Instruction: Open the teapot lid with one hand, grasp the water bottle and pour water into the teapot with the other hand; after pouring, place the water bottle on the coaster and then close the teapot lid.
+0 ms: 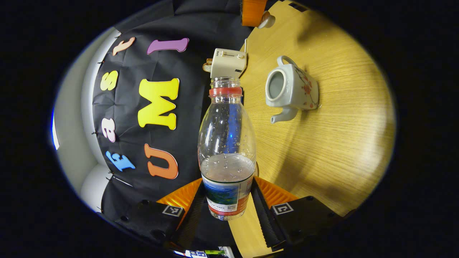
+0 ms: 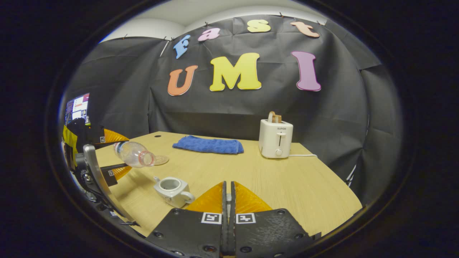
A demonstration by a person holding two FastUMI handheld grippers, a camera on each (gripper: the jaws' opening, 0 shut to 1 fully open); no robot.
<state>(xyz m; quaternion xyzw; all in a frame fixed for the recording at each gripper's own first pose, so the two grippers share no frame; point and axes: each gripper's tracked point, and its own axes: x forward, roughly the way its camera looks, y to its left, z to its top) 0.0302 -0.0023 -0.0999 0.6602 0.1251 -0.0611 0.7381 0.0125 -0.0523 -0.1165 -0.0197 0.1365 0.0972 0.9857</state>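
A white toaster is standing at the back of the wooden table, near the black wall. Something brown is sticking up out of its top. Its white cord is lying on the table beside it. A blue cloth is lying folded, well apart from the toaster. A lit screen is glowing far off to the side.

The table is light wood with a visible grain and a matt finish. The bottle is clear, glossy plastic with a printed paper-like label; the teapot is glazed, shiny ceramic. The towel is soft, nappy cloth, and the toaster is smooth plastic.
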